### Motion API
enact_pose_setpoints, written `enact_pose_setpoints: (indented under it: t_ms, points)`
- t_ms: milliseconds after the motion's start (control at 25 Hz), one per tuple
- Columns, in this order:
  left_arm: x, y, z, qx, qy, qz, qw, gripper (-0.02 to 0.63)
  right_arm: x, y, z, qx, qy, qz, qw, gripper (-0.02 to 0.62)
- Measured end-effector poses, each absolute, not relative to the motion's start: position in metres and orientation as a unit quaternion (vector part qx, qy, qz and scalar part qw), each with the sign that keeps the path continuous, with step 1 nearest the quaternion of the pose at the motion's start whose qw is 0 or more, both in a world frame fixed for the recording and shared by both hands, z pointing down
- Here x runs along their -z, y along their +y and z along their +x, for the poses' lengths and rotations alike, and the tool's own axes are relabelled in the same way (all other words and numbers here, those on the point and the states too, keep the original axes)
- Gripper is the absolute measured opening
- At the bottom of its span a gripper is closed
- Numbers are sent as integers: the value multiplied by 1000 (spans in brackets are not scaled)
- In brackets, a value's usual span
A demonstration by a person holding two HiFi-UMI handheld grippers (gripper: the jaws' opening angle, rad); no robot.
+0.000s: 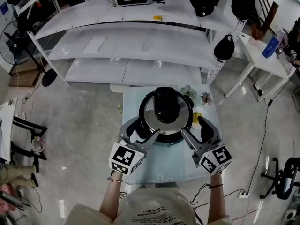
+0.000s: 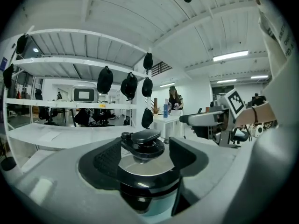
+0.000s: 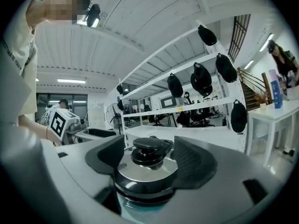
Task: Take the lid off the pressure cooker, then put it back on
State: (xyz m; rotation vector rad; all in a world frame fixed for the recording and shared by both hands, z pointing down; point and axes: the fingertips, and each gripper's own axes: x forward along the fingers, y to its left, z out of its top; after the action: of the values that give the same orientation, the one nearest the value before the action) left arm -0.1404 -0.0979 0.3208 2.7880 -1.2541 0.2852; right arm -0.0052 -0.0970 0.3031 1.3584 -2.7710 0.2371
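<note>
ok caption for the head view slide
Jaws apart, the left tool and right tool flank the lidded pressure cooker on a pale blue table.

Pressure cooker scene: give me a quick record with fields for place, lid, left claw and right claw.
Place: pressure cooker stands on pale blue table
Lid: lid on, black knob on top
Left: left claw open, at cooker's near left, empty
Right: right claw open, at cooker's near right, empty
</note>
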Motion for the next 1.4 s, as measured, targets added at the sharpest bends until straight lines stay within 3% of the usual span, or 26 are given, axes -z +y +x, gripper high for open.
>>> enact_pose_setpoints:
  t_ms: [320,880,1400]
  points:
    - [-318,-135,-123,-122,-394,911,0,308,-311,-144,-23,-41,-941,327,75,314]
    - [-334,-159,-93,-244,-229,942,-41,328,-323,-167,-65,-35,-984,59,167,322]
    - [-351,-165,-81,-296,-130,945,-50,331,-351,-162,-92,-14,-968,-36,250,333]
